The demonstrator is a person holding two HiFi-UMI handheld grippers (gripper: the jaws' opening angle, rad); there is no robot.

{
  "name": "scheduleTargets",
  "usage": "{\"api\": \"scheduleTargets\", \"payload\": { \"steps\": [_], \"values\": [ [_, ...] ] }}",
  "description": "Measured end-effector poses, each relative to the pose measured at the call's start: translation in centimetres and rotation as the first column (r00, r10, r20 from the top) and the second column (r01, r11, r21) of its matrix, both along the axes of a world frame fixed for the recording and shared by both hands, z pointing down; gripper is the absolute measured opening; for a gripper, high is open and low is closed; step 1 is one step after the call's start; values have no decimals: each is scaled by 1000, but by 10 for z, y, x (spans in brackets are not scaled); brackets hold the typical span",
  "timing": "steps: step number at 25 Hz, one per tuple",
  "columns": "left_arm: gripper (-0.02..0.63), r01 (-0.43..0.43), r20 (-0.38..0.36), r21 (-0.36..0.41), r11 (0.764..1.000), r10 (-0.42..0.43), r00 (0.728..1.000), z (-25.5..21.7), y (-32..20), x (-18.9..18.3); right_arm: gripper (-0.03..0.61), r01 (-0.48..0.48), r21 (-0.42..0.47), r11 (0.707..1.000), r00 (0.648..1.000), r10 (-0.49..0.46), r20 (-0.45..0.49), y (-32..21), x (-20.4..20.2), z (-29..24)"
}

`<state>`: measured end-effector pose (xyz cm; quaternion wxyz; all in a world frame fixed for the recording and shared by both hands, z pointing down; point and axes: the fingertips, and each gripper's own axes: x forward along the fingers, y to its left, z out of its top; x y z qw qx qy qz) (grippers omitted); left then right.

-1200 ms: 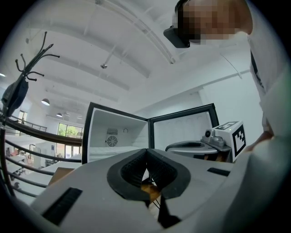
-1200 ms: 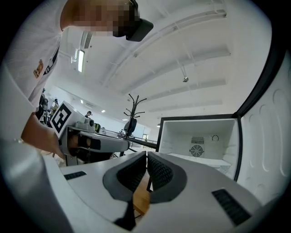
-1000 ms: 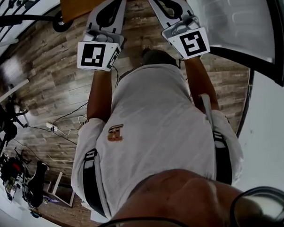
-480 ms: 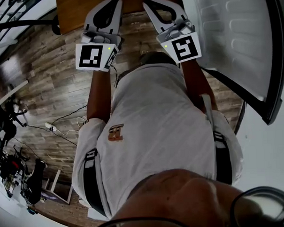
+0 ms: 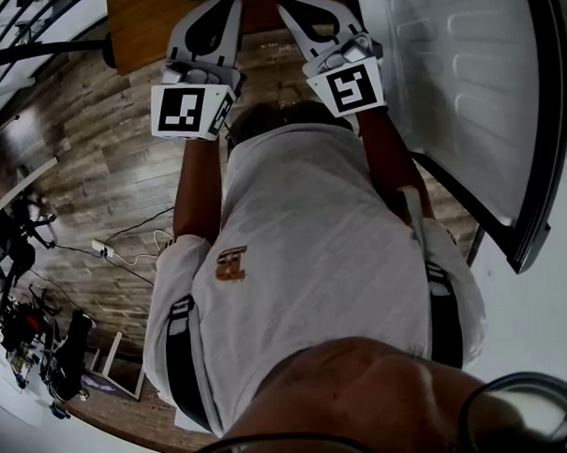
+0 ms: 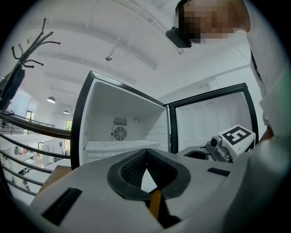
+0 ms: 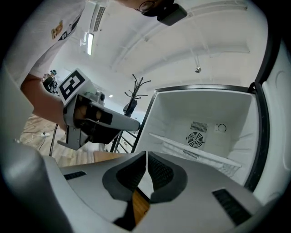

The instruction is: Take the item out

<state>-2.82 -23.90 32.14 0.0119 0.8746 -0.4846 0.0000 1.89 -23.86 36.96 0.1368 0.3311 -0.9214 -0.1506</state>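
Both grippers are held out level in front of the person. My left gripper [image 5: 216, 22] [image 6: 146, 151] is shut, its ribbed pads meeting at the tips with nothing between them. My right gripper [image 5: 308, 15] [image 7: 146, 154] is shut too and holds nothing. Ahead stands an open fridge compartment [image 6: 122, 120] [image 7: 200, 120], white inside, with a round fan grille [image 6: 120, 133] [image 7: 195, 139] and a shelf ledge [image 7: 191, 150]. No item shows in it. Its door [image 5: 465, 91] [image 6: 211, 120] hangs open on the right.
A wooden surface [image 5: 143, 20] [image 7: 111, 157] lies under the jaws, in front of the fridge. A coat stand [image 7: 136, 93] and railings [image 6: 27, 145] are off to the left. Cables and gear [image 5: 30, 326] lie on the plank floor behind the person.
Both grippers have moved forward, toward the top of the head view. The right one has also shifted left, closer to the left one. Both have stayed shut.
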Motion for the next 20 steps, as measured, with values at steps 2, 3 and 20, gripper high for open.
{"api": "scheduleTargets", "payload": {
  "steps": [2, 3, 20],
  "values": [
    [18, 3, 3, -7, 1000, -3, 1000, -1, -2, 1, 35, -13, 5, 1000, 1000, 13, -20, -4, 1, 4],
    [18, 3, 5, -10, 1000, -3, 1000, 0, -2, 1, 35, -20, 10, 1000, 999, 20, -30, -7, 2, 7],
    [18, -67, 19, -39, 997, 68, 998, 8, -15, -21, 37, -90, 25, 996, 959, 94, -267, -51, -9, 50]
  ]
}}
